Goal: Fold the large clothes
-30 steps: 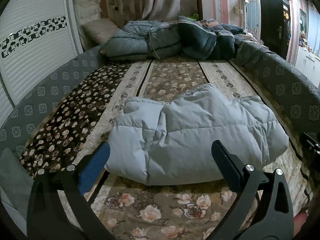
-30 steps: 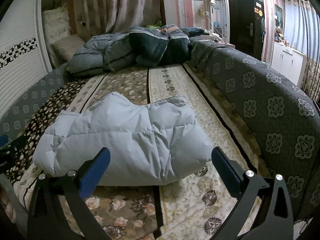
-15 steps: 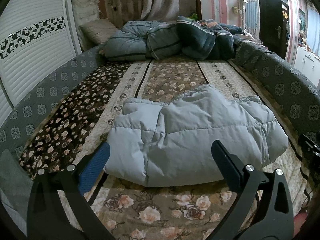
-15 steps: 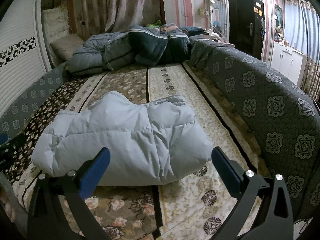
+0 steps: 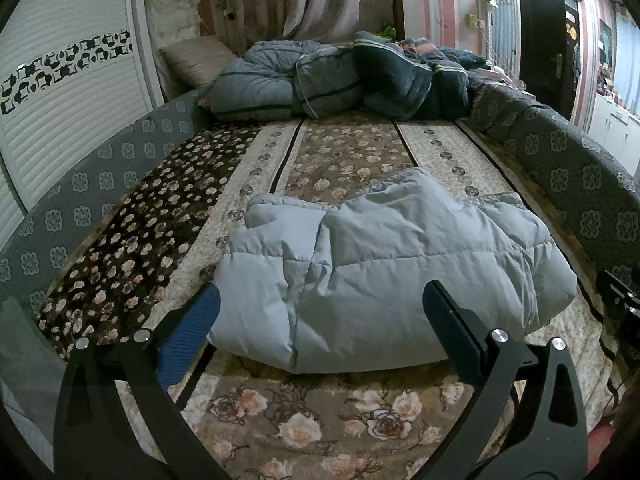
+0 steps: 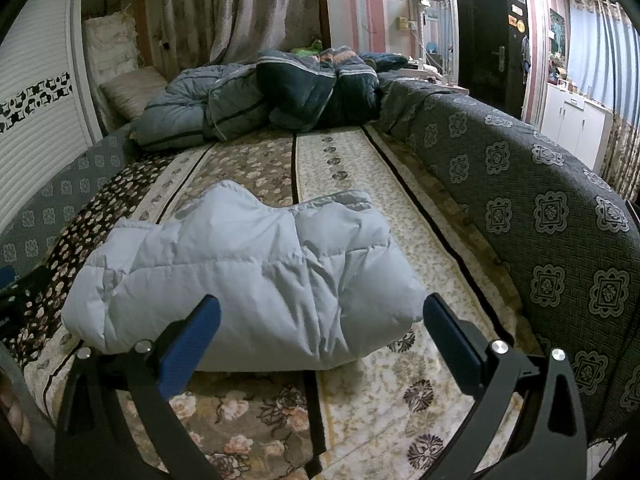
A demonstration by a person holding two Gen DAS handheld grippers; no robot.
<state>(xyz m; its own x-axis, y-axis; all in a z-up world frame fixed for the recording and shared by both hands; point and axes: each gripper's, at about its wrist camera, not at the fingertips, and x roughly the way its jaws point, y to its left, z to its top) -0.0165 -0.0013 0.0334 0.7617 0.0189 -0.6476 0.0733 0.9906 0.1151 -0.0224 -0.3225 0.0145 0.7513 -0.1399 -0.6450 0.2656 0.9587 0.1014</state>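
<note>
A pale blue puffer jacket point(image 5: 384, 268) lies folded in a thick bundle on the floral bedspread point(image 5: 344, 156). It also shows in the right wrist view point(image 6: 248, 276). My left gripper point(image 5: 320, 328) is open and empty, held just in front of the jacket's near edge. My right gripper point(image 6: 320, 332) is open and empty, also just short of the jacket's near edge, toward its right end. Neither gripper touches the jacket.
A heap of dark blue and grey quilts point(image 5: 340, 80) and a pillow point(image 5: 196, 60) lie at the far end of the bed. A grey patterned padded side point(image 6: 540, 208) runs along the right. A white slatted wardrobe point(image 5: 68, 96) stands on the left.
Both views have drifted slightly; the jacket sits a touch lower in the frames. The jacket has not moved, and both grippers stay open.
</note>
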